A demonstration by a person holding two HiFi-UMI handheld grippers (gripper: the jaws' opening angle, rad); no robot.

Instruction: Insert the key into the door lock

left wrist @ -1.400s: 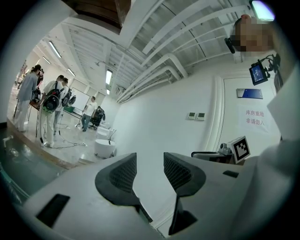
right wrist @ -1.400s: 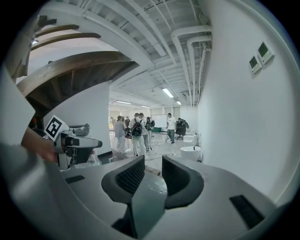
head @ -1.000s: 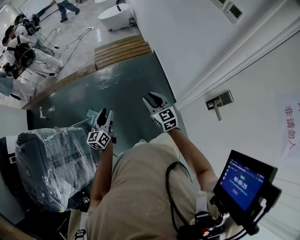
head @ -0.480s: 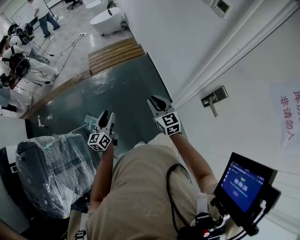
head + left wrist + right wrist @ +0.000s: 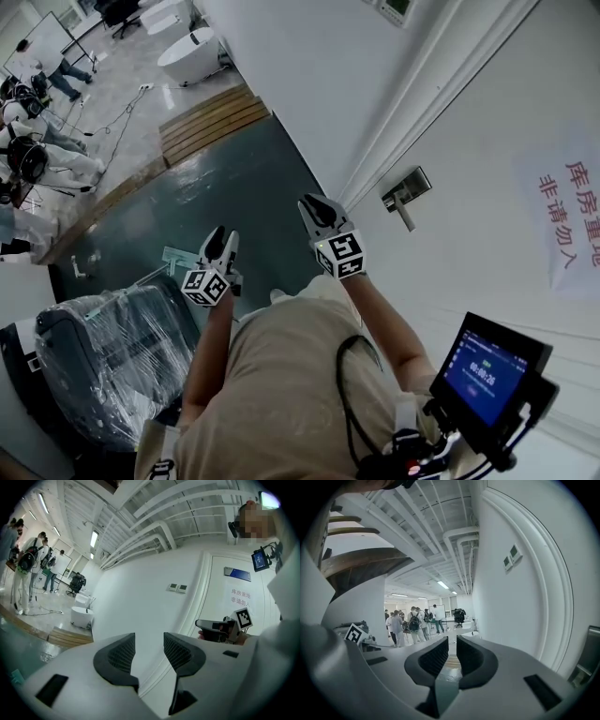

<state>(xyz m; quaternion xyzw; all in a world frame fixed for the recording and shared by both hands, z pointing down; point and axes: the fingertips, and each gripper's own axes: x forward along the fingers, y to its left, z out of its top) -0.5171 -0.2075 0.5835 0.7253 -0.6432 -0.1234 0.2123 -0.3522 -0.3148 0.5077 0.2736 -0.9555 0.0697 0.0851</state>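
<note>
White wall and a white door (image 5: 487, 141) are shown filling the right half of the head view, with dark green floor (image 5: 234, 187) at centre left and a plastic-wrapped grey chair (image 5: 112, 342) at lower left. A silver lever door lock (image 5: 406, 191) is mounted on the door at centre right, left of a red-lettered paper notice (image 5: 570, 220). The right gripper (image 5: 315, 205) is held at frame centre, near the lock but apart from it. Its jaws are parted by only a narrow slit and nothing is gripped. The left gripper (image 5: 221, 241), left of centre, is held with jaws moderately apart, also empty. No key can be seen in any view. An approach made without the key is judged the likeliest failure. The lever could also be knocked, since the keyhole is too small to be made out.
</note>
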